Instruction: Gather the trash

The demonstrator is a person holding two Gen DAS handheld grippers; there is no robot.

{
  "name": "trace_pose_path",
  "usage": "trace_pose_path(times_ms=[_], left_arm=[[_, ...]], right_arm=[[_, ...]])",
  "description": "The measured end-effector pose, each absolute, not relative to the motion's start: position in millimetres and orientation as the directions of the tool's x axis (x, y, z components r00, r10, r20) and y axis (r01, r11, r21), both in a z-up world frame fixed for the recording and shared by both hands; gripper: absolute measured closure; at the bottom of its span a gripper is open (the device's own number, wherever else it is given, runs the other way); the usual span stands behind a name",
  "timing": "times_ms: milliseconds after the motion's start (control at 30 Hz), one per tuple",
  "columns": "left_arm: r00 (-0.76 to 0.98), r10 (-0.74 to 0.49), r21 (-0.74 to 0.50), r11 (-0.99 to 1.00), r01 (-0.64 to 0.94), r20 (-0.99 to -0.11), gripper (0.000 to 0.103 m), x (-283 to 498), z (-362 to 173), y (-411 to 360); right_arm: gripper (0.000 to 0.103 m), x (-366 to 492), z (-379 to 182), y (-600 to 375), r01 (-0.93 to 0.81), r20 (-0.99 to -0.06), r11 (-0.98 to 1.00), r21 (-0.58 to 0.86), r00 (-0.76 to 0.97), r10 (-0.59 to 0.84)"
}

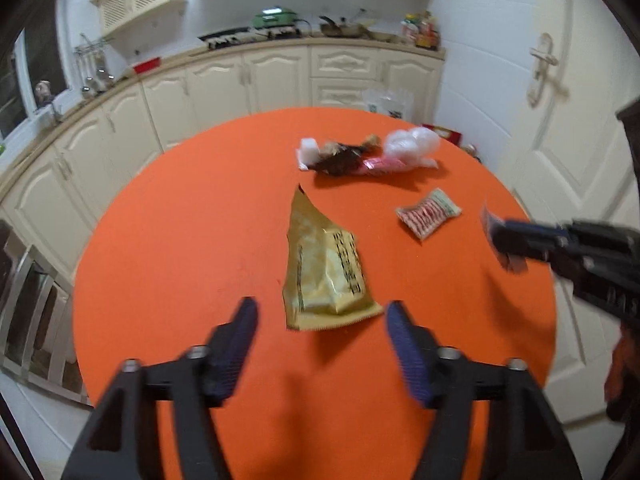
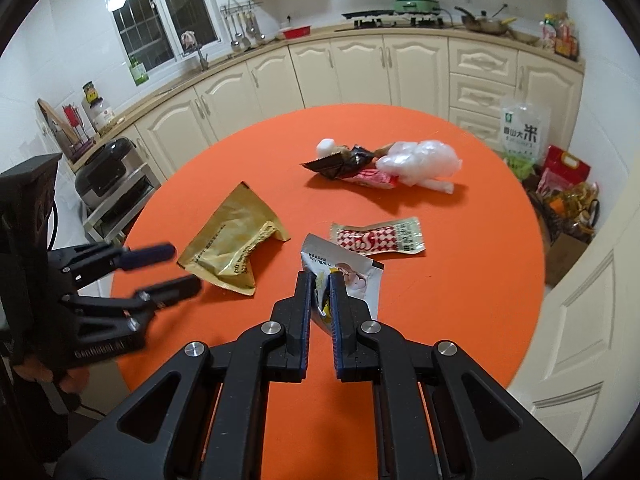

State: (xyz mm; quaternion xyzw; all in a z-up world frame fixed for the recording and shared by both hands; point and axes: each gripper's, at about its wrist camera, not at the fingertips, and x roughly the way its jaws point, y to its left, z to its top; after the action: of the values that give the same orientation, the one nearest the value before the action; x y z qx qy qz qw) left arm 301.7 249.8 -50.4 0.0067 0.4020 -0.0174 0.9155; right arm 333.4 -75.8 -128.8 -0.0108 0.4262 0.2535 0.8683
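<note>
On the round orange table point(image 1: 180, 240) lies a gold pouch point(image 1: 324, 272), just ahead of my left gripper point(image 1: 320, 312). That gripper is open and its pads do not touch the pouch. My right gripper point(image 2: 320, 280) is shut on a white and silver wrapper point(image 2: 352, 276) held above the table. From the left wrist view it enters at the right point(image 1: 500, 240). A red-checked sachet point(image 2: 378, 240) lies flat beyond the wrapper. Further back is a pile with a brown wrapper point(image 2: 340, 162), a clear plastic bag point(image 2: 420, 162) and a white wad point(image 2: 326, 147).
Cream kitchen cabinets point(image 2: 360, 68) curve behind the table. A white door point(image 1: 560, 120) stands to the right. A rice bag point(image 2: 520, 130) and other bags point(image 2: 568, 192) sit on the floor at the right. A black cooker on a rack point(image 2: 108, 168) is at the left.
</note>
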Motion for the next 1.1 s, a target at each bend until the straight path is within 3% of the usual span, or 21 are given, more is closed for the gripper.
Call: trace_pose_path(times_ms=[67, 200, 400, 467, 500, 600, 833, 1100], left_arm=[[0.686, -0.023, 0.004, 0.999, 0.037, -0.727, 0.037, 306.6, -48.7, 242.8], [0.667, 0.106, 0.120, 0.992, -0.026, -0.738, 0.030, 329.8, -63.2, 233.0], [0.622, 0.107, 0.129, 0.992, -0.009, -0.775, 0.029, 350.5, -79.5, 225.2], [0.613, 0.095, 0.126, 0.992, 0.007, -0.784, 0.037, 352.8, -82.9, 223.8], [0.617, 0.063, 0.092, 0.996, 0.016, -0.784, 0.053, 350.9, -81.1, 225.9], [0.607, -0.017, 0.010, 0.999, 0.041, -0.794, 0.073, 352.2, -78.9, 237.1], [0.618, -0.074, -0.038, 0.997, 0.071, -0.783, 0.075, 335.7, -66.5, 247.8], [0.664, -0.079, 0.008, 0.992, 0.127, -0.743, 0.075, 307.8, -33.9, 215.4]], right_arm=[[0.094, 332.2, -133.1, -77.2, -0.445, -0.746, 0.871, 0.207, 0.504, 0.435], [0.094, 335.4, -141.5, -82.5, -0.435, -0.748, 0.872, 0.224, 0.497, 0.440], [0.094, 345.6, -151.6, -81.9, -0.436, -0.751, 0.868, 0.235, 0.486, 0.448], [0.094, 350.3, -155.6, -80.5, -0.438, -0.751, 0.865, 0.245, 0.479, 0.455], [0.094, 350.8, -156.8, -79.6, -0.439, -0.751, 0.864, 0.246, 0.477, 0.457], [0.094, 352.6, -158.5, -75.9, -0.448, -0.752, 0.860, 0.245, 0.472, 0.460], [0.094, 346.8, -154.0, -73.9, -0.455, -0.743, 0.856, 0.247, 0.478, 0.468], [0.094, 329.3, -132.7, -86.2, -0.453, -0.722, 0.861, 0.232, 0.513, 0.464]])
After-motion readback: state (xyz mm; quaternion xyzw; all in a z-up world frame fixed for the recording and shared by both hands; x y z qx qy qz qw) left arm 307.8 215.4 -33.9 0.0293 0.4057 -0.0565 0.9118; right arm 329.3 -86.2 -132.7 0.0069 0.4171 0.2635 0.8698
